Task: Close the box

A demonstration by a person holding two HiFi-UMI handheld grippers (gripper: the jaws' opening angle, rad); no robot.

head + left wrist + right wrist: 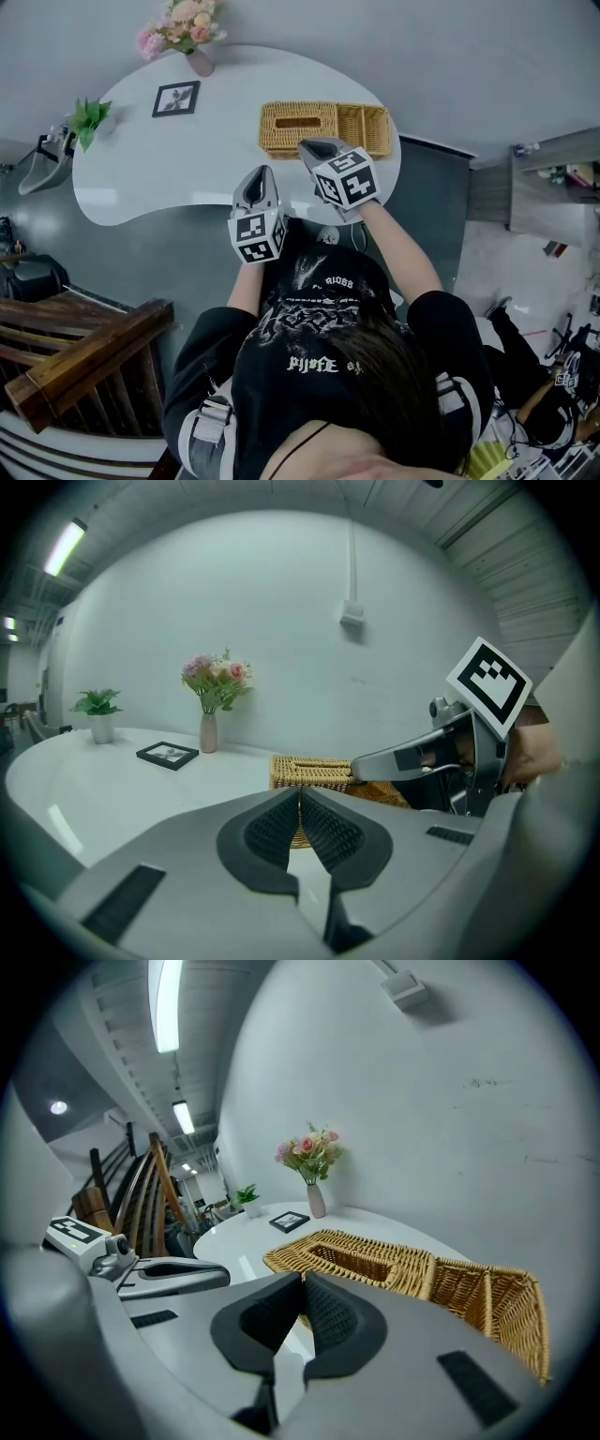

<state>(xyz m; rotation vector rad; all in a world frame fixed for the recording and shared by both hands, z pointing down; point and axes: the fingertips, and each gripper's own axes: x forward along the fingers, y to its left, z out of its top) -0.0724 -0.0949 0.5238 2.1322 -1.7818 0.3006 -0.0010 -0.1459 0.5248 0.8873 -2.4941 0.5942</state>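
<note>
The wicker box [323,128] is seen lying open at the 12 o'clock edge of the white tabletop [187,178]. Its two woven halves lie side by side, the slotted half toward 9 o'clock and the divided half toward 3 o'clock. Which half is the lid cannot be told. The box is judged light and fairly stiff, with a rough weave that should not slip, though a hard pinch could crush the thin rim. The outer rim of one half is judged the best place for a hold or a push, so that it can be swung over on the shared edge.

The right gripper [317,147] is closed and empty over the box's near rim; contact cannot be told. The left gripper [261,174] is likewise closed on nothing, at 7 o'clock of the box and apart from it. A picture frame [176,98], a vase of flowers [183,33] and a potted plant [87,119] are set well apart toward 9 to 10 o'clock. Nothing but the right gripper itself is found in the swing path.
</note>
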